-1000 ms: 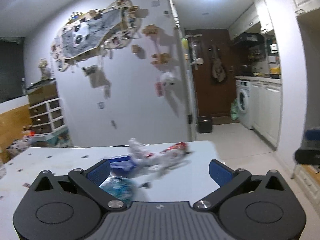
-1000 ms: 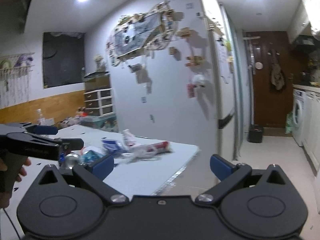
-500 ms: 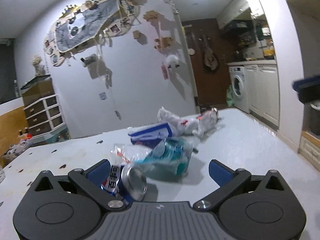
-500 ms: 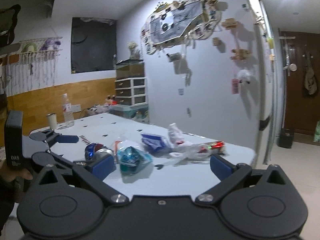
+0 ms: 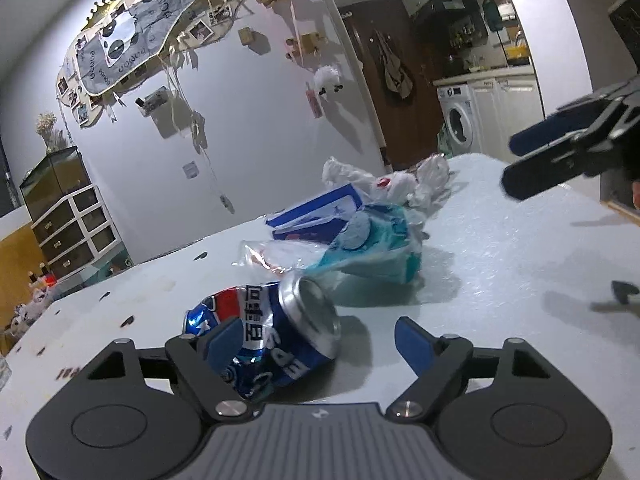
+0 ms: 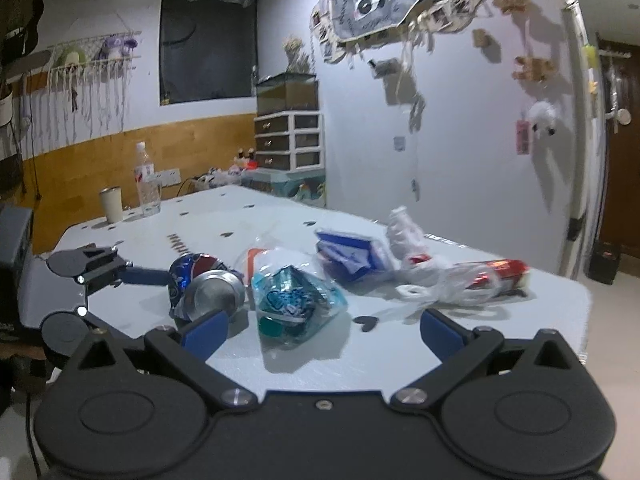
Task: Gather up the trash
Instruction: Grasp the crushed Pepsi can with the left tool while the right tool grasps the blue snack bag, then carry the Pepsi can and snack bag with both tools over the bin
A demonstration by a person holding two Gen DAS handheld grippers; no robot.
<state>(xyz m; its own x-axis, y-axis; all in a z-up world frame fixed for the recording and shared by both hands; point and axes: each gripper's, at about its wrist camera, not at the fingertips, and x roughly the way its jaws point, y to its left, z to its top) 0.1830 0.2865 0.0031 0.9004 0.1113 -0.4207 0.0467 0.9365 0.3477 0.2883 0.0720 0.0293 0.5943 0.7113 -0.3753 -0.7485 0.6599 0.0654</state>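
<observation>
Trash lies on the white table (image 5: 500,248). A crushed blue Pepsi can (image 5: 268,332) lies on its side between the open jaws of my left gripper (image 5: 320,340), close to the left finger. Behind it lie a teal wrapper (image 5: 372,248), a blue and white carton (image 5: 316,216) and a white plastic bag (image 5: 404,184). In the right wrist view my right gripper (image 6: 320,328) is open and empty, just in front of the teal wrapper (image 6: 292,300). The can (image 6: 204,284), the carton (image 6: 352,256), the bag and a red can (image 6: 496,276) show there too.
A water bottle (image 6: 146,184) and a cup (image 6: 111,204) stand at the table's far left end. A wall with hanging decorations (image 6: 400,8) runs behind the table. The table's right edge (image 6: 580,308) drops to the floor. A kitchen with a washing machine (image 5: 458,120) lies beyond.
Both grippers have come down and forward towards the trash. The Pepsi can now lies between my left gripper's jaws. The right gripper has swung left to face the pile.
</observation>
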